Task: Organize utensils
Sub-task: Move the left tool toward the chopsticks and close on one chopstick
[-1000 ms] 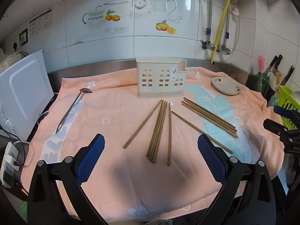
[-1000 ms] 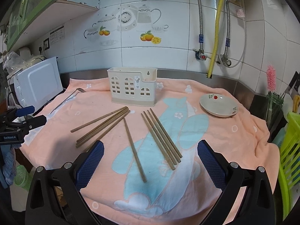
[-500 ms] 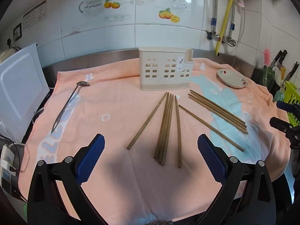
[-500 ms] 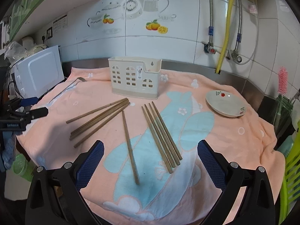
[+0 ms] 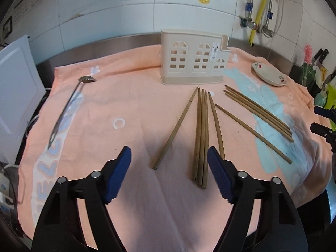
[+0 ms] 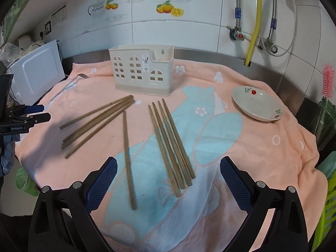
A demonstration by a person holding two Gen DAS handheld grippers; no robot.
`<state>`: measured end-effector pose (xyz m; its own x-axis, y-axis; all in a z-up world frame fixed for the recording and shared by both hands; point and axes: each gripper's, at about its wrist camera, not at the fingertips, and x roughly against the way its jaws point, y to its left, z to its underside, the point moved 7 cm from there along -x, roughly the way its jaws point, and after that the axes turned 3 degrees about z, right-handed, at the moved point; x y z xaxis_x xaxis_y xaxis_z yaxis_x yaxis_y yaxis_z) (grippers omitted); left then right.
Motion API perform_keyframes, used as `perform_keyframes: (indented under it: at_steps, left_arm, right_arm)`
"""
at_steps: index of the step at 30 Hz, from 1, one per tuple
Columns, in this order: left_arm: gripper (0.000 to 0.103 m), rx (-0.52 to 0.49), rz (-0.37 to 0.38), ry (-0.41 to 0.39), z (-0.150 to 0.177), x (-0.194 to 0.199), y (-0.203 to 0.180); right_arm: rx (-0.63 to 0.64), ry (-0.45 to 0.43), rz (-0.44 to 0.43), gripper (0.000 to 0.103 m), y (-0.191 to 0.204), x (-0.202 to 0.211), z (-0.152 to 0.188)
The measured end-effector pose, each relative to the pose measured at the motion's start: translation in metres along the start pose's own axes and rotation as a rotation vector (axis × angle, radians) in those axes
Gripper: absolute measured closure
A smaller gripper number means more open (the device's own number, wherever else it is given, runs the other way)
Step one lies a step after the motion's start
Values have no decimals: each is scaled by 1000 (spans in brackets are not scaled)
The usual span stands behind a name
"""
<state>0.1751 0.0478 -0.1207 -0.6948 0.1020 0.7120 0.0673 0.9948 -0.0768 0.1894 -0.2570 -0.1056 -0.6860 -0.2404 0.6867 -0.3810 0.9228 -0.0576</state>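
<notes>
Left wrist view: the left gripper (image 5: 169, 169) is spread wide and holds nothing. One chopstick (image 5: 176, 128) ends between its fingertips; a chopstick bundle (image 5: 201, 136) lies just inside the right fingertip. The utensil holder (image 5: 194, 59) stands beyond.

Right wrist view: the right gripper (image 6: 168, 180) is spread wide and empty. A single chopstick (image 6: 128, 157) and four chopsticks (image 6: 171, 142) lie between its fingers.

The left wrist view looks from the near left edge of the counter (image 5: 134, 109) toward the far tiled wall, low over the chopsticks (image 5: 201, 134). The right wrist view looks from the near right edge, facing likewise. Both share the chopsticks, utensil holder (image 6: 142, 69), plate (image 6: 257, 105) and towel.
</notes>
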Motion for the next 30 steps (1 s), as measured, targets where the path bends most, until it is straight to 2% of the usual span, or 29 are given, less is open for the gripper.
perform_keyframes:
  at_steps: [1, 3, 5, 11, 12, 18, 23, 30]
  left_arm:
    - [38, -2, 6, 8, 0, -5, 0]
    - [42, -2, 13, 23, 1, -12, 1]
    - [47, 4, 22, 45, 3, -22, 2]
    - [64, 12, 42, 86, 5, -43, 6]
    - [64, 14, 43, 91, 4, -46, 7]
    - [70, 12, 60, 118, 4, -64, 6]
    - [73, 13, 73, 131, 5, -71, 7]
    - [73, 12, 80, 139, 4, -77, 10]
  right_arm:
    - [2, 9, 3, 12, -3, -4, 0]
    - [1, 34, -1, 25, -8, -12, 2]
    - [4, 54, 3, 26, -12, -18, 4]
    - [12, 121, -3, 46, -26, -43, 10]
    - [12, 127, -6, 52, -28, -47, 11]
    - [32, 174, -34, 68, -27, -68, 11]
    - [60, 195, -48, 74, -25, -82, 10]
    - [77, 215, -52, 77, -26, -92, 6]
